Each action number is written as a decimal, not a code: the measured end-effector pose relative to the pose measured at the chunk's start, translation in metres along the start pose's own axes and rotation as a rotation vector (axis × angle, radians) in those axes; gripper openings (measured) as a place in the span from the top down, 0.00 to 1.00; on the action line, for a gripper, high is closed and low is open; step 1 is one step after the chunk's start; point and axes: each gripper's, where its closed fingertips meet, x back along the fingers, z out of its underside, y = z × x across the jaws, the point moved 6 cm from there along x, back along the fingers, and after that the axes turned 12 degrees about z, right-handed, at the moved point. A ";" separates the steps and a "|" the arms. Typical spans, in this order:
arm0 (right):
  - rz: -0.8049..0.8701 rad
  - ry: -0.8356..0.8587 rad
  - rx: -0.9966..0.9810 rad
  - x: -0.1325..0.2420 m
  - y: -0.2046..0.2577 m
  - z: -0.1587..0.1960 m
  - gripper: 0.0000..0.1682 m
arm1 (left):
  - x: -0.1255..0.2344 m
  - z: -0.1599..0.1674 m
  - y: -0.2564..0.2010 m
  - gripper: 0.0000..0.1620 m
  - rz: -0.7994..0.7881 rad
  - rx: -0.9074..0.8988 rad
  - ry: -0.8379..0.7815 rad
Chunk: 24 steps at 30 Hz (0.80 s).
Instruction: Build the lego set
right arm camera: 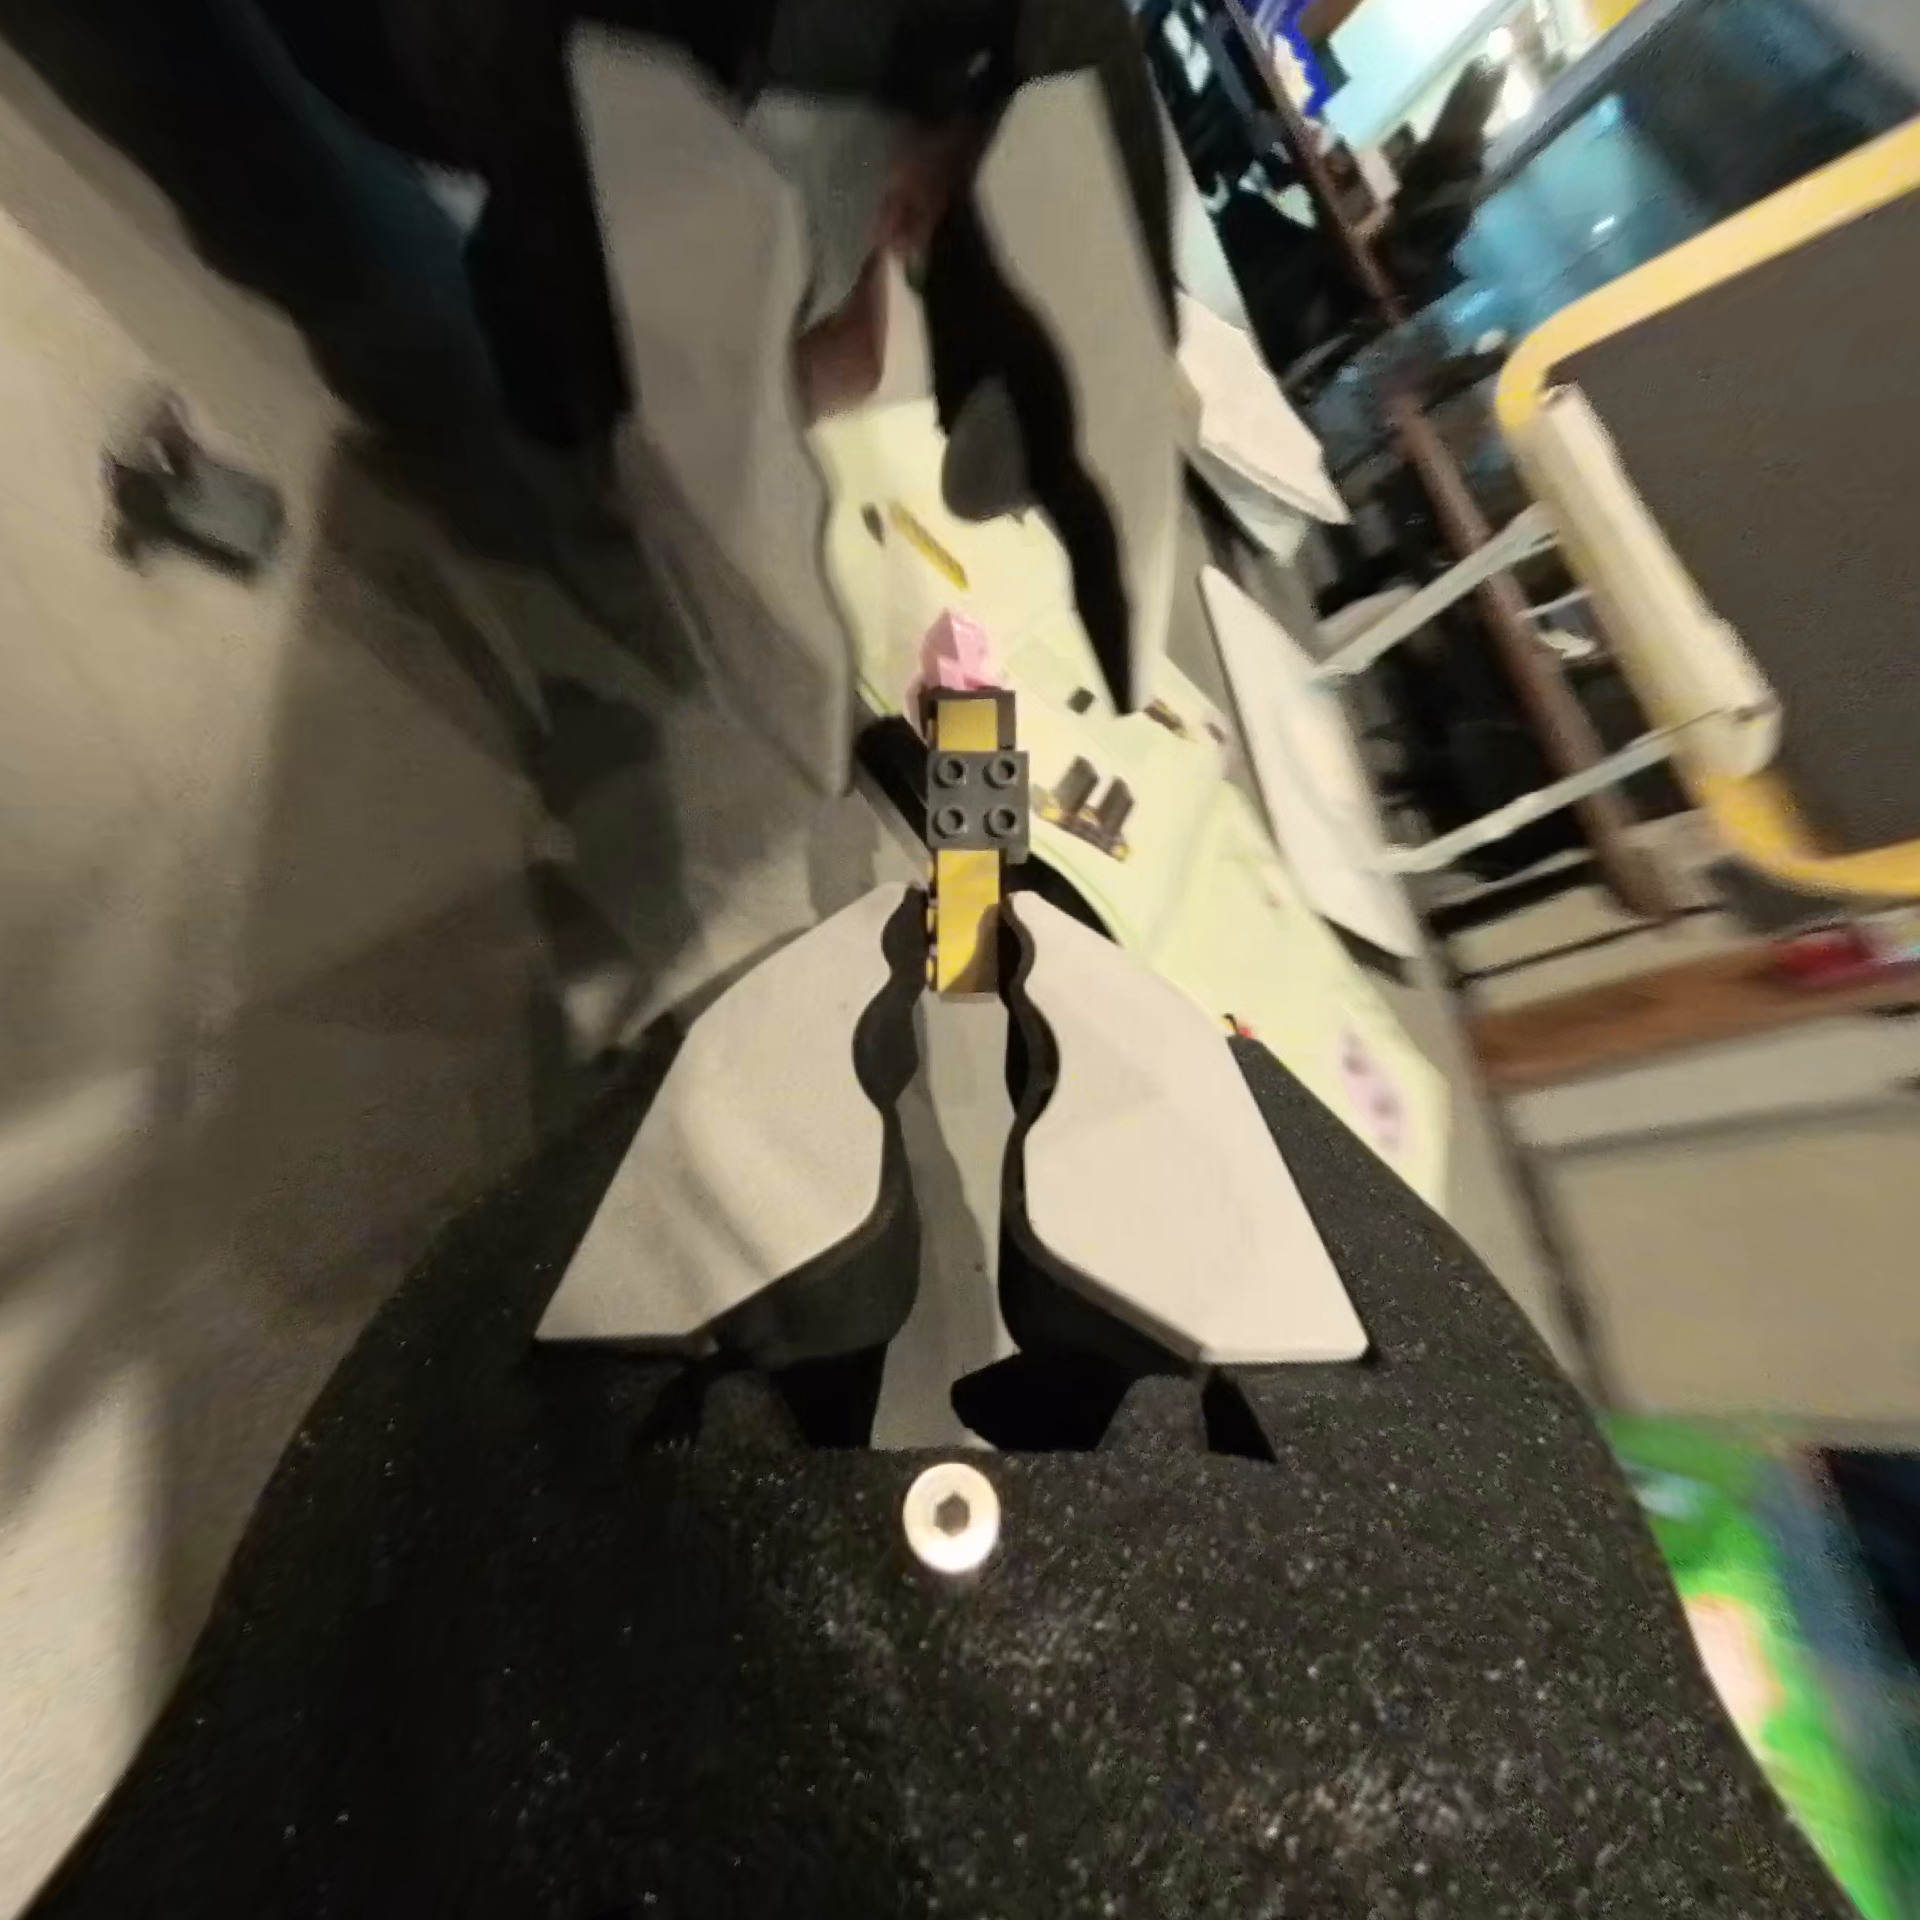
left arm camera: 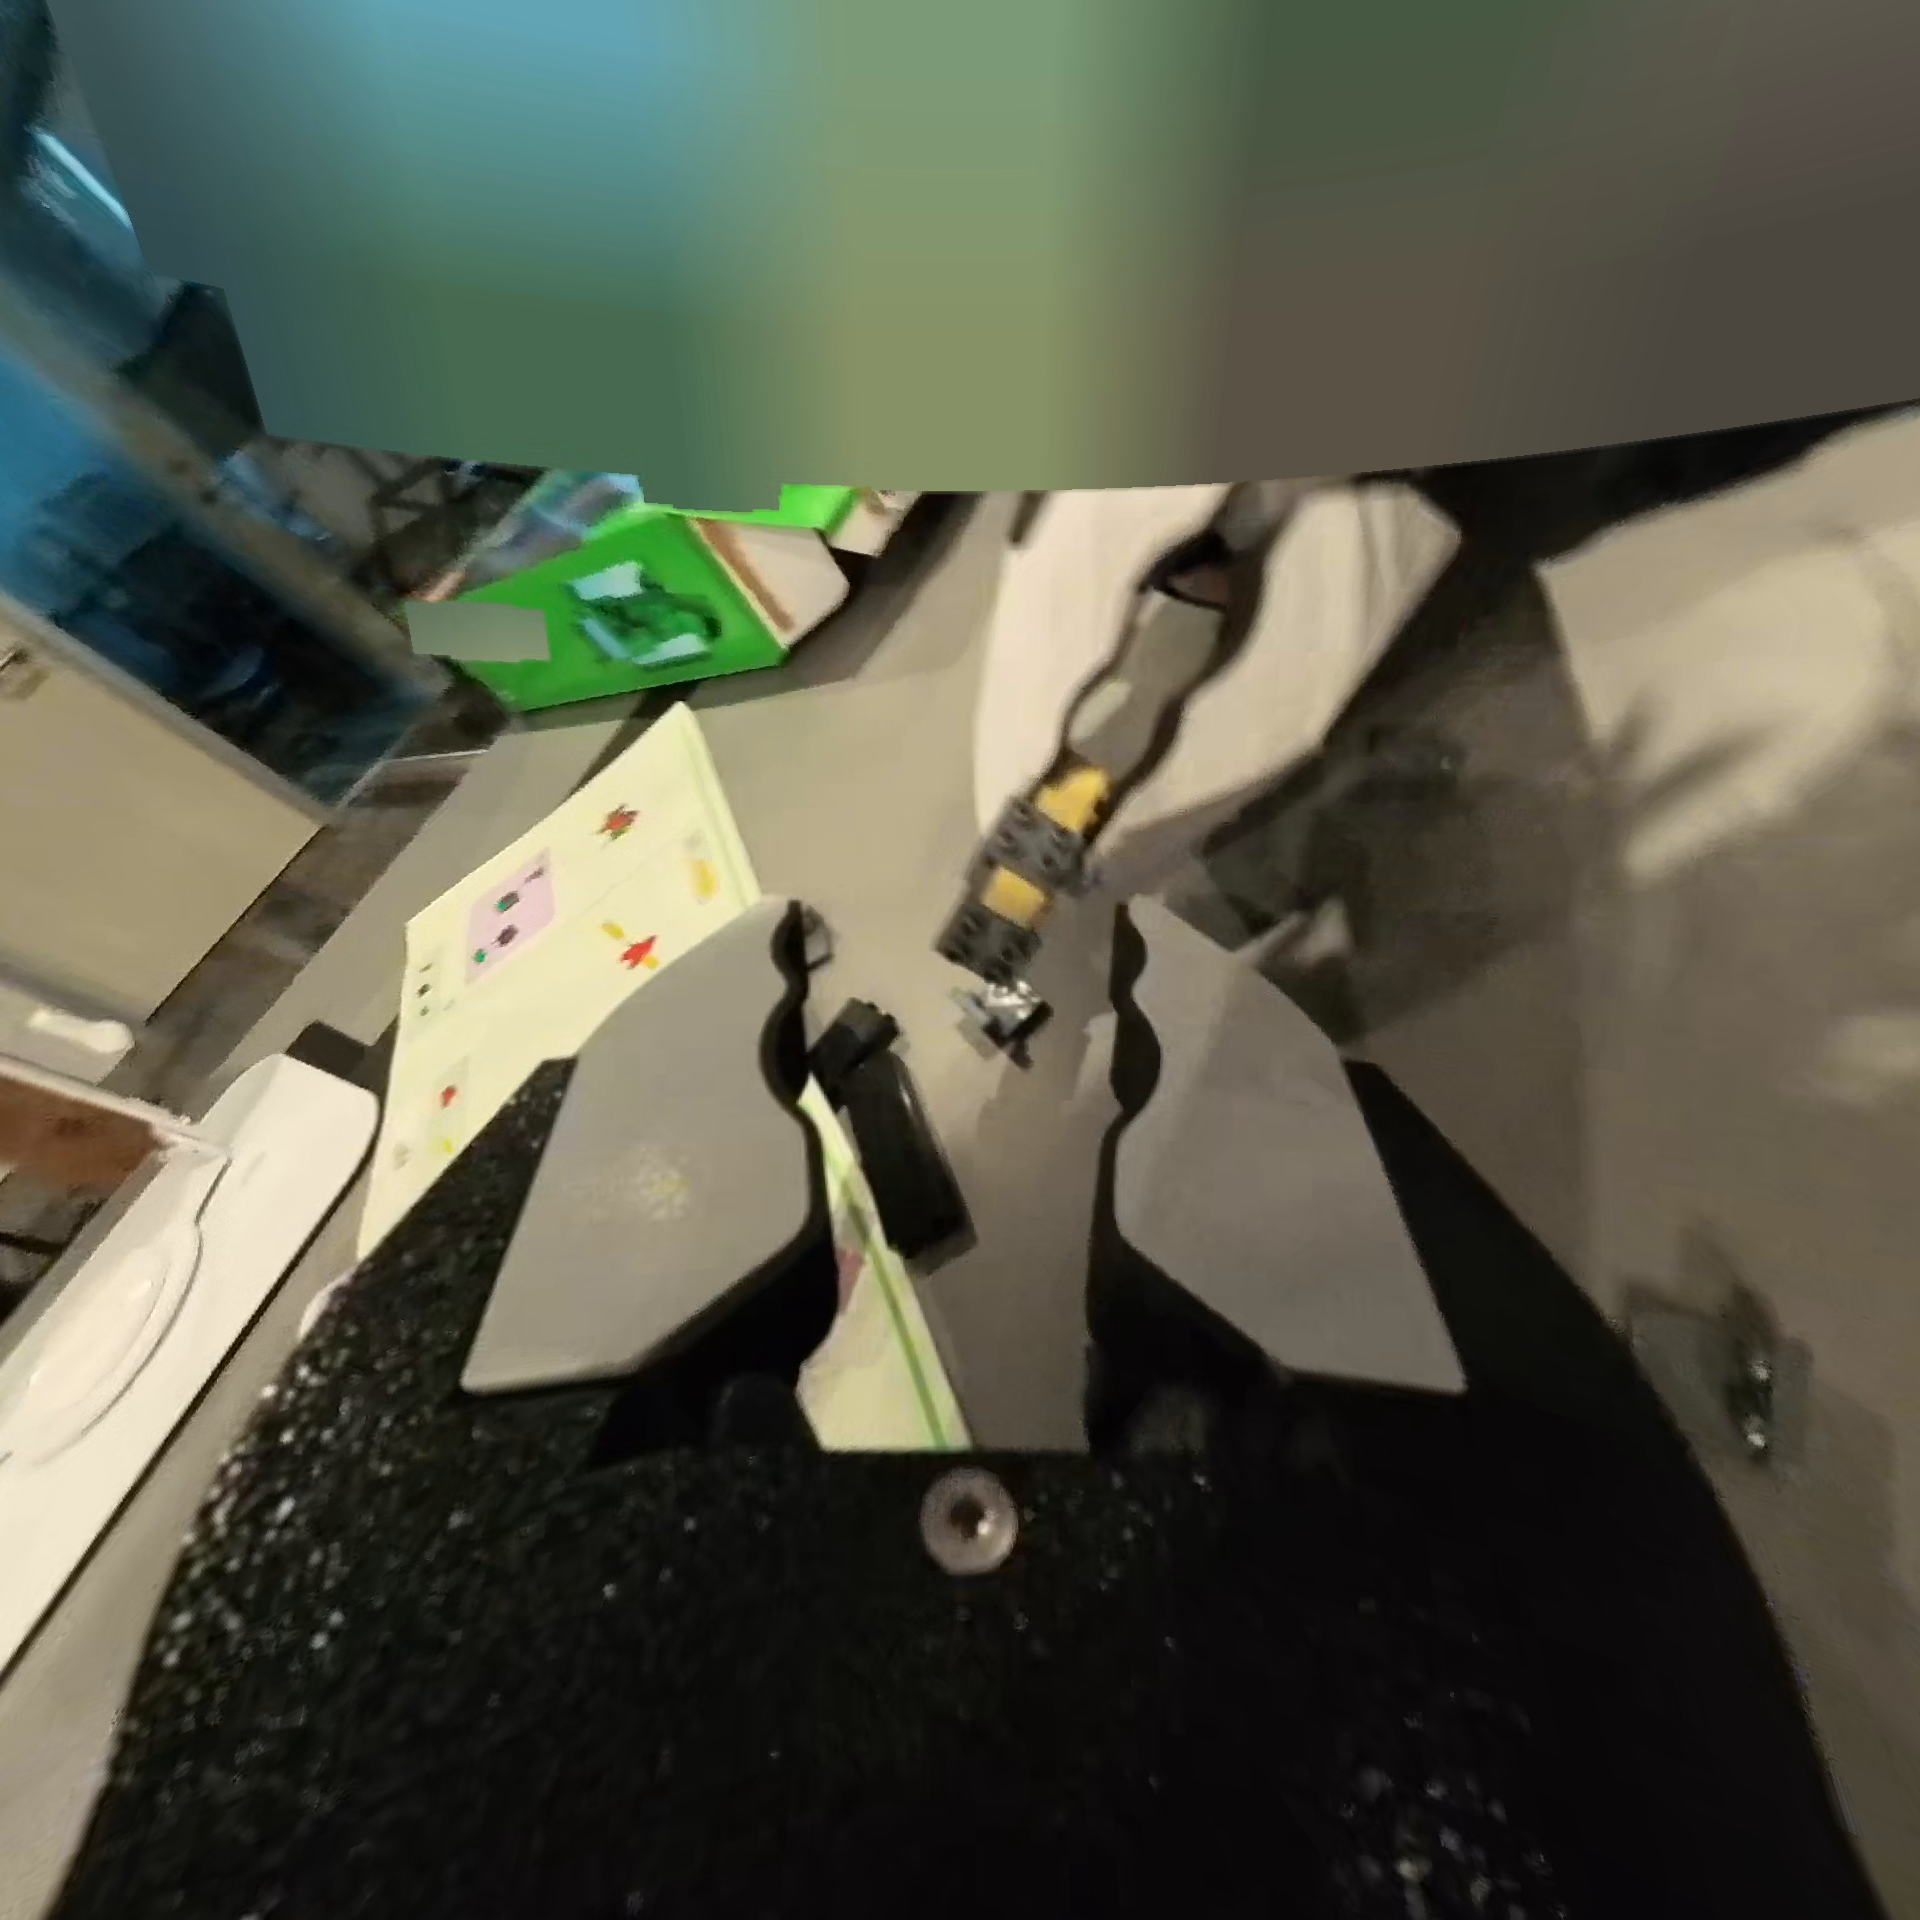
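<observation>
While the right claw [right arm camera: 964, 940] clamps a narrow yellow and dark grey lego assembly [right arm camera: 975, 831] between its fingertips, the left claw [left arm camera: 961, 940] stands with its jaws parted and nothing between them. Right wrist view: the assembly projects forward from the fingertips, a dark grey four-stud plate [right arm camera: 978, 798] seated across its yellow strip, with a pale pink piece [right arm camera: 954, 649] visible just beyond its far end. Left wrist view: the same assembly [left arm camera: 1023, 873] hangs above the grey counter [left arm camera: 883, 810], gripped at its upper end by the right claw [left arm camera: 1101, 774], whose fingers descend from the upper middle of the view.

Between the parted fingers of the left claw, a long black piece [left arm camera: 888, 1132] lies on the counter, its near end overlapping the edge of the open instruction booklet [left arm camera: 540, 956]. A small grey and black lego piece [left arm camera: 1003, 1010] rests on the counter just beyond it, below the hanging assembly but apart from it. The booklet lies flat toward the left side of the counter; a green box [left arm camera: 634, 623] stands behind it near the far edge. A white tray [left arm camera: 156, 1299] sits beside the booklet at the left edge. In the right wrist view, small dark pieces [right arm camera: 1091, 805] are scattered on the booklet [right arm camera: 1195, 883] beside the assembly; motion blur obscures their shapes.
</observation>
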 end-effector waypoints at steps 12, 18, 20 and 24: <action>-0.003 0.110 0.164 -0.007 0.011 0.007 0.93 | -0.007 -0.006 -0.018 0.78 0.101 -0.140 0.021; -0.007 0.132 0.247 -0.009 0.016 0.006 0.93 | -0.012 -0.001 -0.019 0.79 0.089 -0.189 0.112; -0.008 0.134 0.249 -0.009 0.016 0.007 0.93 | -0.013 0.002 -0.018 0.79 0.096 -0.183 0.129; -0.016 0.138 0.263 -0.010 0.018 0.007 0.93 | -0.013 0.004 -0.017 0.79 0.114 -0.179 0.138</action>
